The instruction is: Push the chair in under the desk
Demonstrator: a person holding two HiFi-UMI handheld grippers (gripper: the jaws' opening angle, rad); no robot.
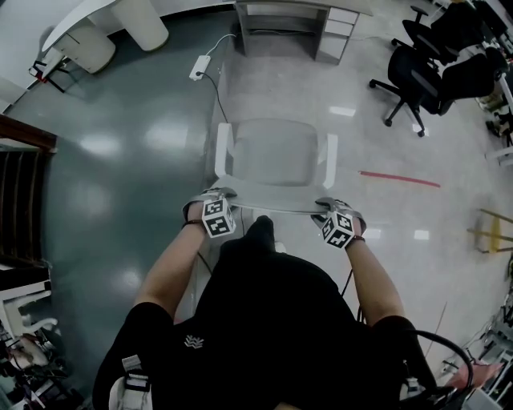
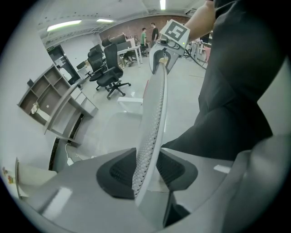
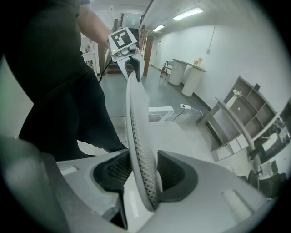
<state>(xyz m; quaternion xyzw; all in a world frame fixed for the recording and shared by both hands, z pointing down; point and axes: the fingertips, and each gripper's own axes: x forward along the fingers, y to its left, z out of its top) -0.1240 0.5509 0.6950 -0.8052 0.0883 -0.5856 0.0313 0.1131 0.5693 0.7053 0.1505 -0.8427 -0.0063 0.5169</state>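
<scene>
Chair, white, mesh-backed, with armrests: on the floor in line with the grey desk at the far end, well apart from it, not yet under. Left gripper and right gripper: set on the left and right ends of the backrest top edge; fingers of each partly closed and clamped on the mesh rim, one pad either side, nothing else held. Handling of the push: hold both grips even, drive straight toward the far opening between the desk's left leg and right-hand drawers, correct any swerve early, ease off short of armrest contact with the desk front. Power strip and cable: on the floor at far left of the path, cable trailing toward the chair; a probable snag for a wheel, best skirted. Hidden or unclear: wheels and base, covered by the seat; depth of the opening, cut off at the far edge of the head view; armrest clearance under the desk, not judgeable from above; lower body of the chair, absent from both gripper views.
</scene>
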